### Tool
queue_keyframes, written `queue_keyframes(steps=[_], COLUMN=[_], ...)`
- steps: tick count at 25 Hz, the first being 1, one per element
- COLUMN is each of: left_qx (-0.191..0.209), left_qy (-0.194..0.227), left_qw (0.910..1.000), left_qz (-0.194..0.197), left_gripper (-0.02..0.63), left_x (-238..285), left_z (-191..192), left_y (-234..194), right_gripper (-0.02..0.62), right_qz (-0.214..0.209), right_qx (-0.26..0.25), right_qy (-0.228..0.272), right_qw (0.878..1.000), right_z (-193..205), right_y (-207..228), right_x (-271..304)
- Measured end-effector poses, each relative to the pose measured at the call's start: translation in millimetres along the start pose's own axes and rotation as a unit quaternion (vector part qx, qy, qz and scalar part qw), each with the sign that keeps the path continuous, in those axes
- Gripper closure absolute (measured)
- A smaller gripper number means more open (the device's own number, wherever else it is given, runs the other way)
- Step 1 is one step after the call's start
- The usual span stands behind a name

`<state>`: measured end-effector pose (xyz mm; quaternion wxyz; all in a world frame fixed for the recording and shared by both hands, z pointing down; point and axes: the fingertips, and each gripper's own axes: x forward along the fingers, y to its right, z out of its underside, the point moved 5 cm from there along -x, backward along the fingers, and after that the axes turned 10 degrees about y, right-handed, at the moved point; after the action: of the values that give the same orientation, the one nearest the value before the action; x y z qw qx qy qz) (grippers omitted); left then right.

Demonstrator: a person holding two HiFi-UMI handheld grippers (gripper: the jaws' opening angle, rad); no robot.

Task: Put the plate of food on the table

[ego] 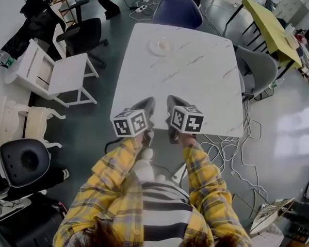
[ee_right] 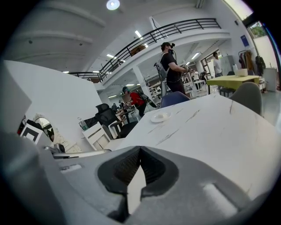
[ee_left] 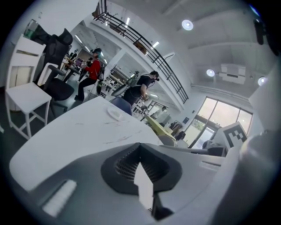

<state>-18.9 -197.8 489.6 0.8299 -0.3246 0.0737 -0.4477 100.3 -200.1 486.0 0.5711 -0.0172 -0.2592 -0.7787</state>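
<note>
A small white plate [ego: 160, 46] with pale food on it rests on the far part of the white marbled table [ego: 198, 86]. In the left gripper view the plate [ee_left: 115, 114] lies well ahead on the table [ee_left: 66, 136]; the right gripper view also has the plate [ee_right: 160, 117] far off. My left gripper [ego: 147, 105] and right gripper [ego: 173, 102] hover side by side over the table's near edge, both shut with nothing in them. The tips of the left gripper [ee_left: 139, 145] meet, as do the tips of the right gripper [ee_right: 139, 149].
A blue chair [ego: 178, 12] stands at the table's far end, and a grey chair [ego: 258, 69] at its right. To the left are a white chair [ego: 56, 74] and a black office chair [ego: 84, 36]. A yellow table [ego: 270, 28] is at the back right. Cables [ego: 230, 150] trail across the floor.
</note>
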Motion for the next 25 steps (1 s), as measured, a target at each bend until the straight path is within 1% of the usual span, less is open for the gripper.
queue_keyframes(steps=[9,19,23,25], left_qx=[0.004,0.029,0.046,0.048], left_qy=[0.016,0.034,0.04,0.046], left_qw=[0.9999,0.999,0.9981,0.9978], left_qz=[-0.003,0.006,0.009,0.008], left_gripper=[0.611,0.611,0.611,0.611], left_x=[-40,-71,-86,-92], left_z=[15,19,23,24], left_y=[16,38,48,51], right_gripper=[0.595,0.595,0.595,0.595], right_qz=[-0.009,-0.018,-0.026,-0.028], right_qx=[-0.01,-0.001,0.0,0.001], right_qy=[0.009,0.049,0.058,0.062], right_qw=[1.0,0.999,0.998,0.998], right_z=[21,24,28,30], right_y=[-20,-37,-44,-46], right_x=[-38,-81,-98,-106])
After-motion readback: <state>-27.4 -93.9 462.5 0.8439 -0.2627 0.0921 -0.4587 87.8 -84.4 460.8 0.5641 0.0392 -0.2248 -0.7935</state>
